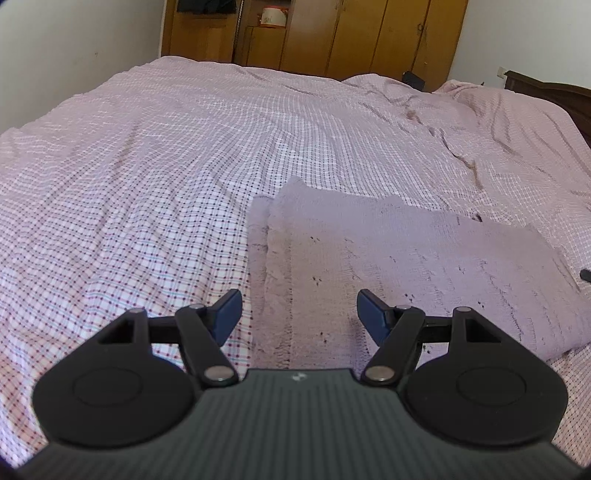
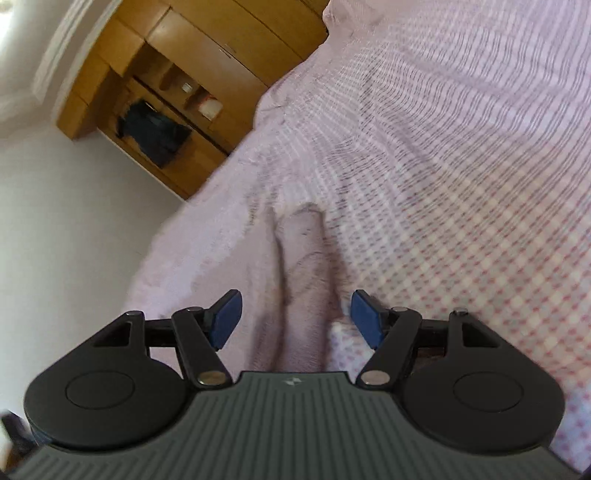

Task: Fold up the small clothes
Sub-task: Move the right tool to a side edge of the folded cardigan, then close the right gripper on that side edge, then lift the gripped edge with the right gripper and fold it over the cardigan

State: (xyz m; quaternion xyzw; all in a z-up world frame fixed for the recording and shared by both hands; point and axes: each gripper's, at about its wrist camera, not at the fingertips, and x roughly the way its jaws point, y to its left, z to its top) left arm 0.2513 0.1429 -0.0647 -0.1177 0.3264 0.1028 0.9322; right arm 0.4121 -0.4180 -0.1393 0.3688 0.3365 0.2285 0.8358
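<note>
both my claws are sitting apart, gripping nothing: left claw (image 1: 299, 314) over the folded lilac garment (image 1: 406, 266), right claw (image 2: 295, 317) rolled and blurred. risking pinching the checked bedsheet (image 1: 147, 184) along with the garment edge and dragging the fold open.

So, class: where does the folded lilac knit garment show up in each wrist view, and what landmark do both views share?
Left wrist view: the folded lilac knit garment lies right of centre on the checked bedspread.
Right wrist view: the picture is tilted and blurred; it runs up the lower centre.
Shared landmark: the wooden wardrobe.
</note>
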